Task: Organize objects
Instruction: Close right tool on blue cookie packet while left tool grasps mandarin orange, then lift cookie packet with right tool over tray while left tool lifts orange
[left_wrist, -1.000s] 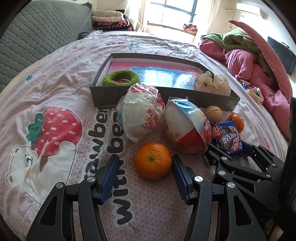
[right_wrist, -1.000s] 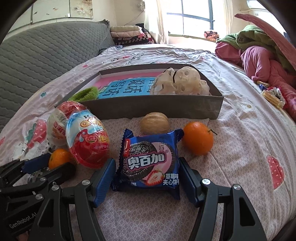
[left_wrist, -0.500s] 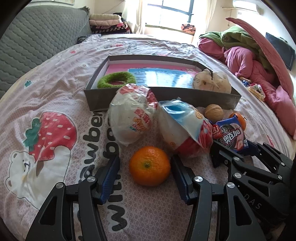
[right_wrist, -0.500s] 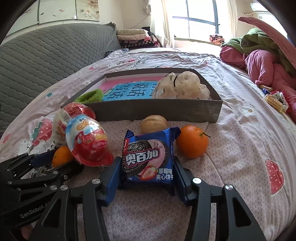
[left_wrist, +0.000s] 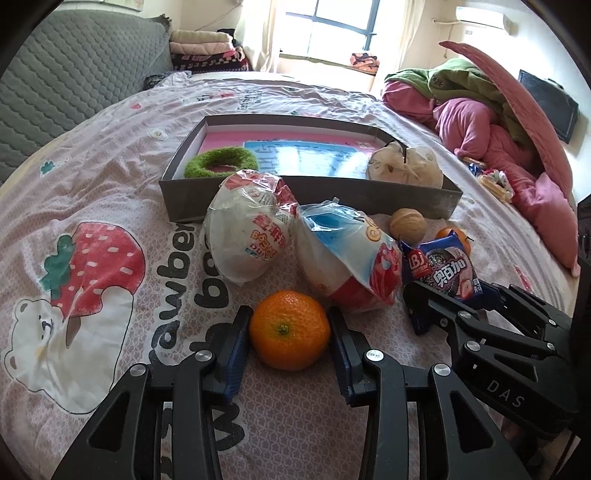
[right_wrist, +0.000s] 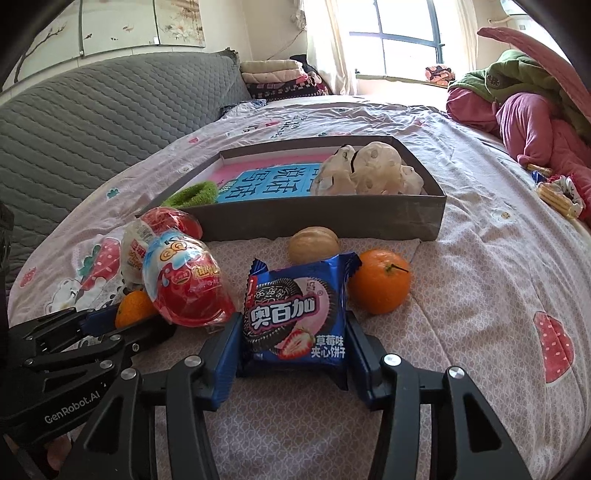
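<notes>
My left gripper (left_wrist: 288, 328) is shut on an orange tangerine (left_wrist: 290, 329) that rests on the bedsheet. My right gripper (right_wrist: 293, 328) is shut on a blue cookie packet (right_wrist: 297, 319), which also shows in the left wrist view (left_wrist: 443, 275). A grey shallow box (left_wrist: 306, 190) lies beyond, holding a green ring (left_wrist: 221, 162) and a white crinkled bag (left_wrist: 404, 168). Two wrapped egg-shaped toys (left_wrist: 251, 236) (left_wrist: 349, 258) lie in front of the box. A walnut (right_wrist: 314, 243) and a second tangerine (right_wrist: 380, 280) lie by the packet.
All lies on a bed with a pink strawberry-print sheet (left_wrist: 92, 258). A grey quilted headboard (right_wrist: 92, 133) is at the left. A heap of pink and green bedding (left_wrist: 491, 122) is at the right. Folded blankets (left_wrist: 207, 48) are stacked under the window.
Both grippers have closed: the left fingers came in onto the tangerine, the right fingers onto the cookie packet. Both moved slightly forward.
</notes>
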